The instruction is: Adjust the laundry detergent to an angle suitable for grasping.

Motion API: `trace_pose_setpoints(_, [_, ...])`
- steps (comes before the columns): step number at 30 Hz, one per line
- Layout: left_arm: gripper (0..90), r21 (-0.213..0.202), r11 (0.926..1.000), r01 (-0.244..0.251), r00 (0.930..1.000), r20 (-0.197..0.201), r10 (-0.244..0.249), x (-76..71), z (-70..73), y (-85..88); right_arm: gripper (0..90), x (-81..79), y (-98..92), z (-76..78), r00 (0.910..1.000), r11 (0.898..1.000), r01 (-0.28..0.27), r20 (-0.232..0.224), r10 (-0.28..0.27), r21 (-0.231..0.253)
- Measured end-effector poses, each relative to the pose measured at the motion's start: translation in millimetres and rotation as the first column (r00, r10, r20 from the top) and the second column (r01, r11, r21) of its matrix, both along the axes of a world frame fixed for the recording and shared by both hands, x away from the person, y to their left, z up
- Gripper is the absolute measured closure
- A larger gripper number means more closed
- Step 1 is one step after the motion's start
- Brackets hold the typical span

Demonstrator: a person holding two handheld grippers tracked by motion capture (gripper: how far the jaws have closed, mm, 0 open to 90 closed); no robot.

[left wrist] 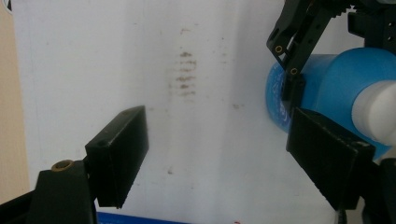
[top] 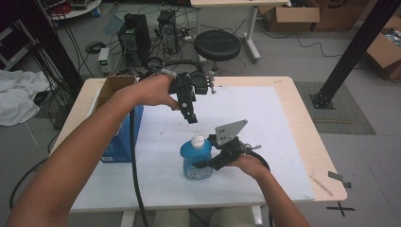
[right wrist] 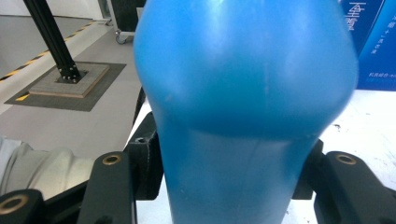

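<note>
A blue bottle (top: 195, 161) with a white cap (top: 197, 140) stands upright on the white mat near the table's front. My right gripper (top: 202, 165) comes in from the right and is shut on the bottle's lower body (right wrist: 243, 93); in the right gripper view its pads (right wrist: 148, 163) press both sides. My left gripper (top: 191, 116) hangs above and behind the cap, pointing down, jaws open and empty. In the left gripper view the left gripper (left wrist: 217, 158) looks down on the mat, with the bottle (left wrist: 336, 84) and its cap (left wrist: 378, 112) at the right.
A blue carton (top: 118, 139) with an open cardboard top stands at the table's left edge, and shows behind the bottle (right wrist: 369, 42). The white mat (top: 265, 123) covers most of the wooden table (top: 307, 132). A black stool (top: 217, 45) stands beyond the far edge.
</note>
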State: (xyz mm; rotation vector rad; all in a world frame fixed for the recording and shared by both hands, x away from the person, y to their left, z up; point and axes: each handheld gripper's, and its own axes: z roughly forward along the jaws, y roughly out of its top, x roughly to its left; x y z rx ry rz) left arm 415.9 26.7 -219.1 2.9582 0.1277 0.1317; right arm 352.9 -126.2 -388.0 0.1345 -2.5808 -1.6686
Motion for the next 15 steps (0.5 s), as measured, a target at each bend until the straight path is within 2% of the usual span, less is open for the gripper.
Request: trace_pose_setpoints(15, [21.6,0.005,1.0,-0.003,1.0,0.0,0.003,0.4,-1.3,-2.2,42.2,-1.9,-5.6,-5.9,0.9999,1.0,0.013,-0.009,-0.013,0.01])
